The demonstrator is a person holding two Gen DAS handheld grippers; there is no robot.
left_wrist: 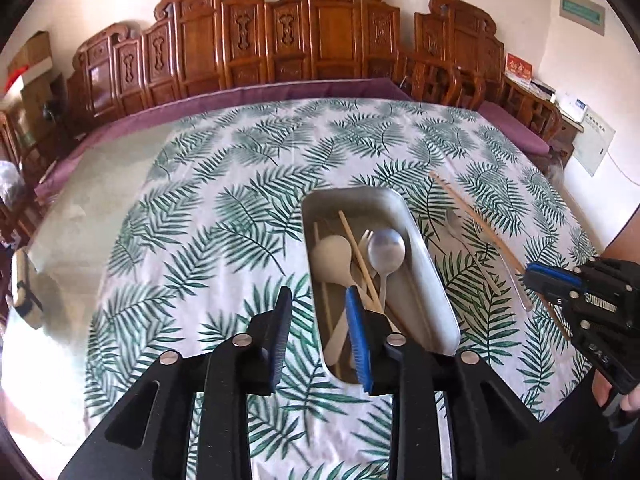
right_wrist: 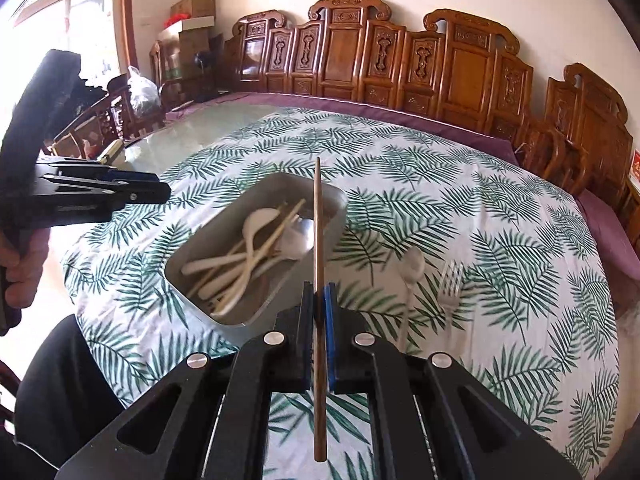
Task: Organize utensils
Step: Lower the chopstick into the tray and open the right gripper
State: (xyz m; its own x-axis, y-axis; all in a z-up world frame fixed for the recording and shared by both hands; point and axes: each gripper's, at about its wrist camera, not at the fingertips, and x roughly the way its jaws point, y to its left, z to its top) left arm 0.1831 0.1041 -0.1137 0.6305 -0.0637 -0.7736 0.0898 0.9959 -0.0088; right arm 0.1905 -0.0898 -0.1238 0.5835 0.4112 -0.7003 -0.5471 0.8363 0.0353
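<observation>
A metal tray [left_wrist: 424,240] [right_wrist: 264,184] sits on the leaf-print tablecloth and holds a cream spoon [left_wrist: 332,256], a metal spoon [left_wrist: 386,246], a fork and chopsticks. My left gripper [left_wrist: 320,300] is open and empty over the tray's near end. My right gripper [right_wrist: 319,296] is shut on a brown chopstick [right_wrist: 318,220] that points forward above the tray's right edge. It shows at the right of the left wrist view [left_wrist: 540,276]. A clear spoon [right_wrist: 412,268], a clear fork [right_wrist: 450,284] and a chopstick [left_wrist: 464,208] lie on the cloth right of the tray.
Carved wooden chairs [left_wrist: 312,28] line the far side of the round table. Bare glass tabletop [left_wrist: 80,208] lies left of the cloth. Cardboard boxes [right_wrist: 192,12] are stacked in the far corner.
</observation>
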